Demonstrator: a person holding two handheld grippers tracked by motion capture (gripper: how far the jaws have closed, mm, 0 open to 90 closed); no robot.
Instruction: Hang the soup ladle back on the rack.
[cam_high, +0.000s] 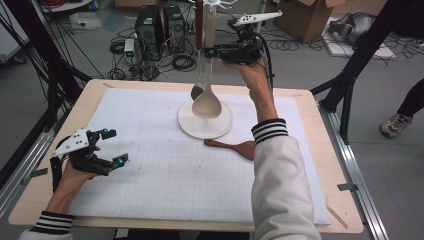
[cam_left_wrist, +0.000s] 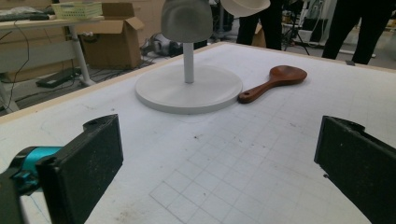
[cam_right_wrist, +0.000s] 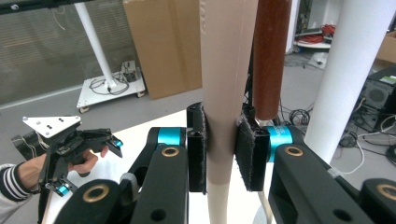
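High view: right gripper (cam_high: 216, 51) raised above the far half of the desk (cam_high: 45, 192), jaws clamped on the handle of a beige spoon (cam_high: 207, 102). Spoon hanging upright, bowl down, over the round white stand base (cam_high: 192, 127). Brown-handled utensil (cam_high: 199, 22) suspended just beside the beige handle. Wooden spatula (cam_high: 232, 147) lying flat on the white mat (cam_high: 165, 175), near the base. Left gripper (cam_high: 111, 147) low at the near left, jaws spread, nothing between them.

Left gripper view: both black jaws wide apart, empty, over the mat. Stand pole (cam_left_wrist: 188, 63) upright on the base; spatula just right of the base.

Right gripper view: pads (cam_right_wrist: 197, 149) pressed against both sides of the beige handle; brown handle directly behind; white pole at right.
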